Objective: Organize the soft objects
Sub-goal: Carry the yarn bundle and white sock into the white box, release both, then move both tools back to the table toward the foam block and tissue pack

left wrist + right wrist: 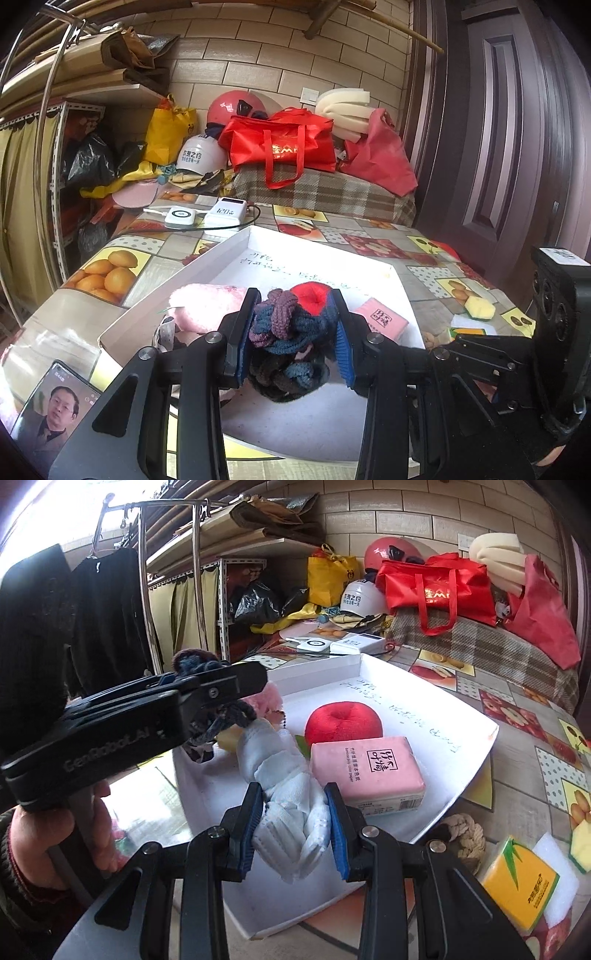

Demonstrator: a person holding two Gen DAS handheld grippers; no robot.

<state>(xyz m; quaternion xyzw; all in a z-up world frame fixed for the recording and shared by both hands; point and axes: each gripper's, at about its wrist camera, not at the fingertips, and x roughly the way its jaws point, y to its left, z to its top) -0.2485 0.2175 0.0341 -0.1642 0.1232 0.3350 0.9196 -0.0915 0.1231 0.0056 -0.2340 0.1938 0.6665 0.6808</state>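
My left gripper [295, 332] is shut on a dark knitted bundle [284, 343] of blue, purple and brown yarn, held above the white tray [236, 254]. My right gripper [295, 823] is shut on a white rolled cloth [291, 794] over the tray [461, 746]. In the tray lie a red plush apple [343, 720], a pink tissue pack [365, 771] and a pink fluffy item [207, 306]. The left gripper [207, 690] with the bundle also shows in the right wrist view, at the tray's left side.
A phone [51, 410] lies near the table's front left. Two white chargers [207, 216] sit behind the tray. A rope knot [461, 838], yellow tissue pack [517, 886] and sponges [580, 845] lie right of the tray. Bags and helmets crowd the back.
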